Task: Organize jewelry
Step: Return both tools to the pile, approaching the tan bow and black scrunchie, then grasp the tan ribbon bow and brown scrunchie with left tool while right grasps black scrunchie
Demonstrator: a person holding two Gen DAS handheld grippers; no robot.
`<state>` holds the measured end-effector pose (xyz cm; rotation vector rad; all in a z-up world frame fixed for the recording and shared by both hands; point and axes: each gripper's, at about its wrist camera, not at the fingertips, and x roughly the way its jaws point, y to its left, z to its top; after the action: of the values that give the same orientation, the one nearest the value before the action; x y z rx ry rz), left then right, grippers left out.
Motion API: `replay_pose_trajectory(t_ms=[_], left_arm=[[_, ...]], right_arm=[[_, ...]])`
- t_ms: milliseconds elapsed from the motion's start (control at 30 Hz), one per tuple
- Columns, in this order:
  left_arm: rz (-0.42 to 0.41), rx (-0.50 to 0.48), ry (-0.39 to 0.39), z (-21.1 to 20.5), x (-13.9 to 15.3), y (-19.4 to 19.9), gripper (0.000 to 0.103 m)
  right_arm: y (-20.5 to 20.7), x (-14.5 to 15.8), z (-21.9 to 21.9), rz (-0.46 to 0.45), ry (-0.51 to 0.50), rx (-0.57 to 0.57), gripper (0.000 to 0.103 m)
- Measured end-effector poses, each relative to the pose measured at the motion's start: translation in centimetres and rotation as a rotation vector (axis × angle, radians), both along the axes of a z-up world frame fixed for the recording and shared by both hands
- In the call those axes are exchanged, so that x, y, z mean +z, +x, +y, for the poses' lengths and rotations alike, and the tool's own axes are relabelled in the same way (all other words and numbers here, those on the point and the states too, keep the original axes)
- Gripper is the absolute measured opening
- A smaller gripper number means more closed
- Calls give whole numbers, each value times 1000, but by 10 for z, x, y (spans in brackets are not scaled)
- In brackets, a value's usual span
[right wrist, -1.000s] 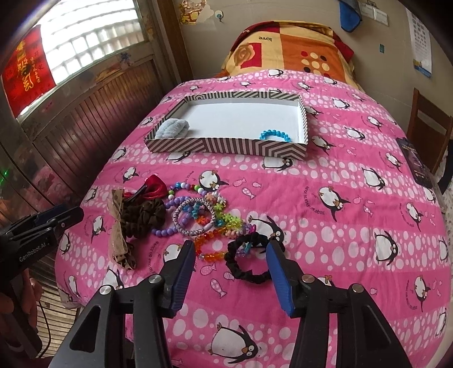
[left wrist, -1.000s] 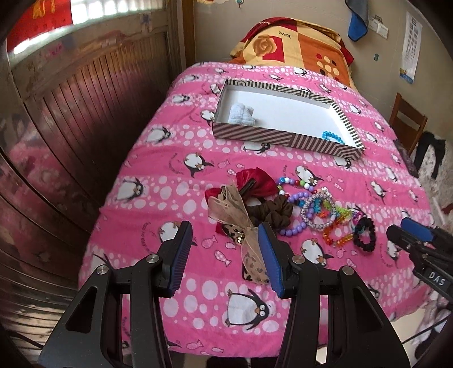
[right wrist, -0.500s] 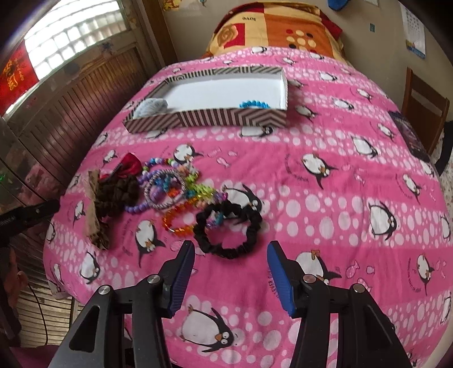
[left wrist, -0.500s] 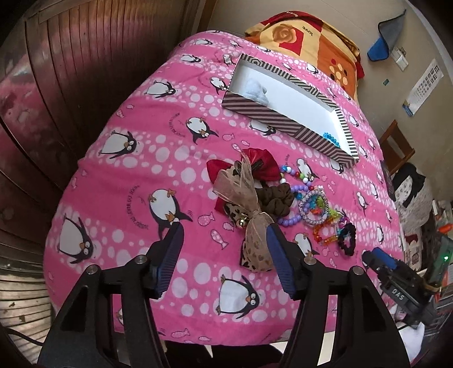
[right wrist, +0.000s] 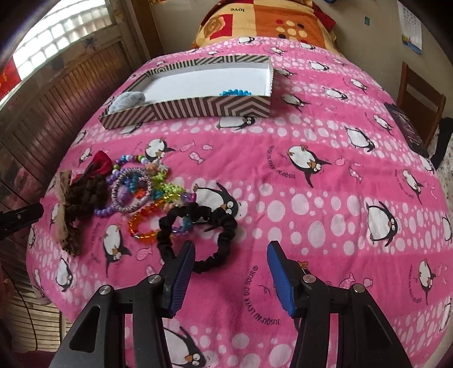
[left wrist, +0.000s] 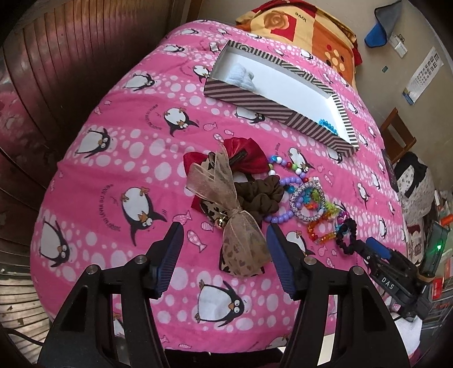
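A pile of hair ties and bead bracelets lies on the pink penguin blanket (left wrist: 119, 158). My left gripper (left wrist: 223, 254) is open, its fingers either side of the lower end of a beige gauze bow (left wrist: 235, 215). Beside the bow lie a red bow (left wrist: 246, 155), a brown scrunchie (left wrist: 260, 195) and several bead bracelets (left wrist: 308, 198). My right gripper (right wrist: 230, 271) is open just in front of a black scrunchie (right wrist: 198, 226). A striped box (right wrist: 198, 106) further back holds a pale blue item (right wrist: 127, 100) and a blue bead bracelet (right wrist: 236, 92).
A wooden panelled wall (left wrist: 56, 56) runs along the left of the bed. An orange patterned pillow (right wrist: 269, 19) lies at the head. A wooden chair (right wrist: 419, 96) stands at the right. The blanket drops off at the near edge below both grippers.
Both grippers have come lower and closer to the pile. The left now straddles the beige bow's end; the right has neared the black scrunchie and shifted a little right. Both stayed open.
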<state>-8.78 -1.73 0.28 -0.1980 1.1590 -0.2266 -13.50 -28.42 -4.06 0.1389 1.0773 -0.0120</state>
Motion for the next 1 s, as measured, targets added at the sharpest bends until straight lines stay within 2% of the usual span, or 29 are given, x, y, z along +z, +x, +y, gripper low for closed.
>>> replay_pose_trajectory(t_ms=[233, 333, 767, 1000], left_arm=[[24, 8, -4, -6, -10, 9, 61], [35, -1, 0, -9, -14, 11, 61], [61, -52, 48, -34, -23, 23, 61], [88, -58, 43, -38, -32, 29, 61]], right_arm=[[7, -11, 0, 17, -22, 15, 50], [8, -16, -4, 26, -21, 10, 45], [3, -19, -4, -16, -20, 20, 44], [3, -20, -5, -17, -12, 23, 35]])
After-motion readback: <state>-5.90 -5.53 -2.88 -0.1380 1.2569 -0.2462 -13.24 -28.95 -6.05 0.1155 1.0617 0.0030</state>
